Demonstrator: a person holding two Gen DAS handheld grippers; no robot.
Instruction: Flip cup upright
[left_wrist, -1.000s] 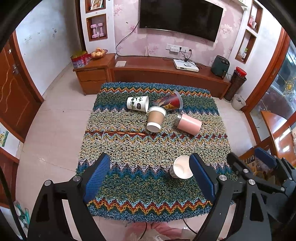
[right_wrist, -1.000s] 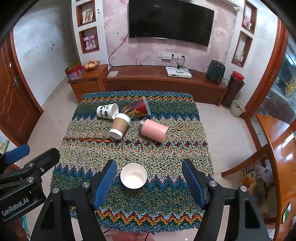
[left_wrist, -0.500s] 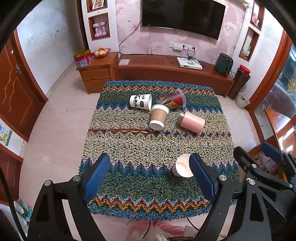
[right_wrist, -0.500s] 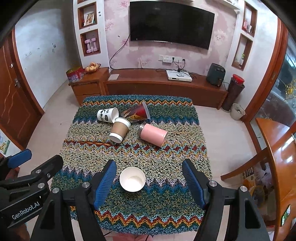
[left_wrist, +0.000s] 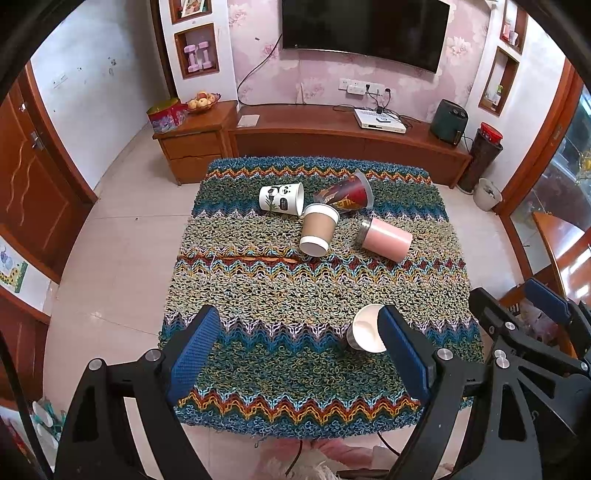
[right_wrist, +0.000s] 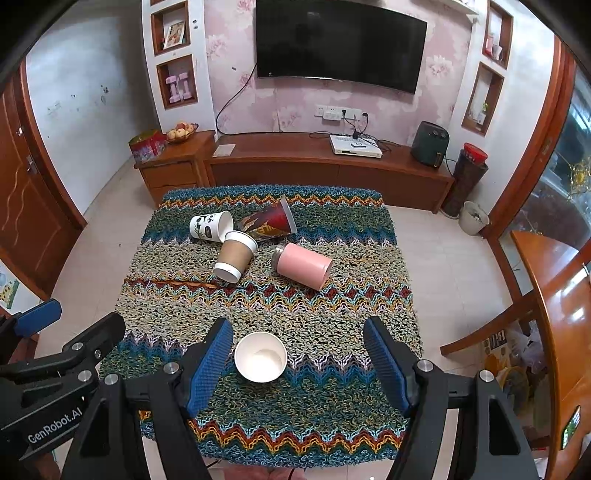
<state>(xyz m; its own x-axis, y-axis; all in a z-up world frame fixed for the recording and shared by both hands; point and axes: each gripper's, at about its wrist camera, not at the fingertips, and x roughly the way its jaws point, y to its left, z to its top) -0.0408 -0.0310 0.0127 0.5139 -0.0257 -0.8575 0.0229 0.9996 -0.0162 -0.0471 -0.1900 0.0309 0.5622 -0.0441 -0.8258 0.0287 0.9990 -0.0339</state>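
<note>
both grippers (left_wrist: 295, 350) (right_wrist: 297, 363) have lifted back, wide open and empty; white cup (right_wrist: 260, 356) stands upright, so next i reach far for the brown cup (right_wrist: 235, 255).

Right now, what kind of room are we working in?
Most likely a home living room: a wall-mounted TV above a long wooden media cabinet, a fruit bowl on a side cabinet, and a knitted zigzag cloth covering the work table.
</note>
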